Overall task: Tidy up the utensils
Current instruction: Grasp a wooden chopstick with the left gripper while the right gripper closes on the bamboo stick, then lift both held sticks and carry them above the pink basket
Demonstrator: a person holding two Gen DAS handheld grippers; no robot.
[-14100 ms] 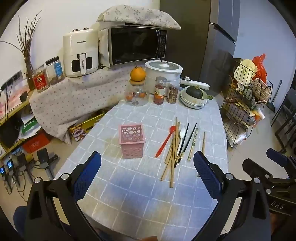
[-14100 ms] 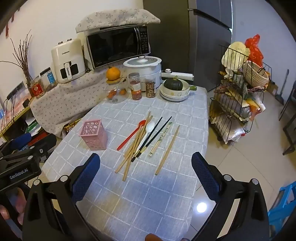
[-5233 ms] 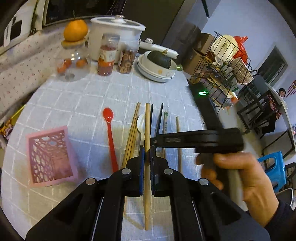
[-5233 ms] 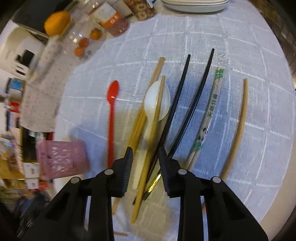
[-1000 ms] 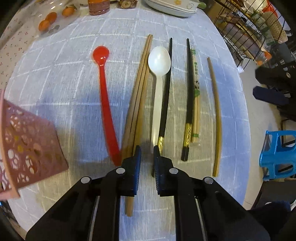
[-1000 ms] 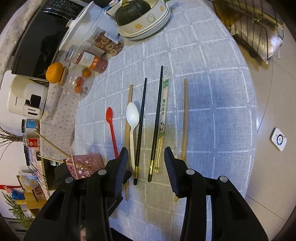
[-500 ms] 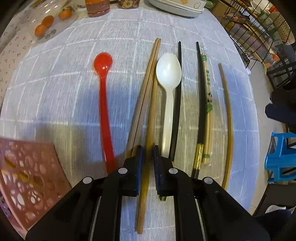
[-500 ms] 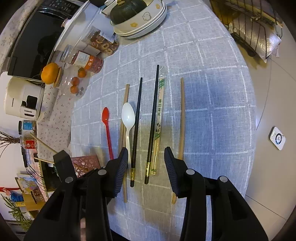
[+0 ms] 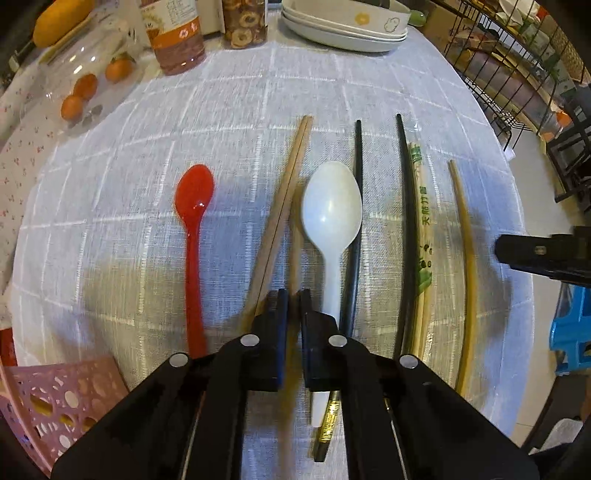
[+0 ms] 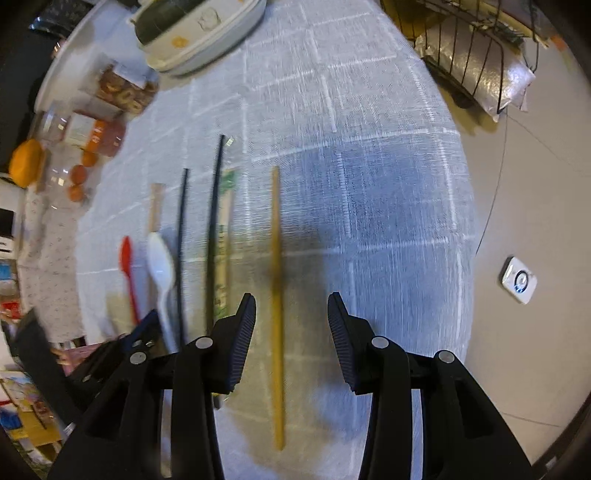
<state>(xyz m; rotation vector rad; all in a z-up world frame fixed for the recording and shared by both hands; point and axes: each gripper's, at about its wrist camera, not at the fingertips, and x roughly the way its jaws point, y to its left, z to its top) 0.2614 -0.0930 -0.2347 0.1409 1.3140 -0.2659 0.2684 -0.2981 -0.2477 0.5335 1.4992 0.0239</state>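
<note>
Utensils lie side by side on the checked tablecloth: a red spoon (image 9: 192,229), a pair of brown wooden chopsticks (image 9: 284,206), a white spoon (image 9: 331,221), two black chopsticks (image 9: 404,236), wrapped chopsticks (image 9: 423,221) and a single tan chopstick (image 9: 466,258). My left gripper (image 9: 293,295) is shut on one wooden chopstick (image 9: 295,236), low over the table. The pink holder (image 9: 55,398) is at lower left. My right gripper (image 10: 291,306) is open, its jaws astride the tan chopstick (image 10: 276,295), just above it.
Jars (image 9: 177,33), a glass jar with small oranges (image 9: 85,88) and stacked plates (image 9: 347,26) stand at the table's far end. A wire rack (image 9: 517,66) stands to the right, off the table. The table edge is close on the right (image 10: 465,258).
My left gripper has moved forward and down and closed on one wooden chopstick. My right gripper has dropped low and shifted right over the tan chopstick.
</note>
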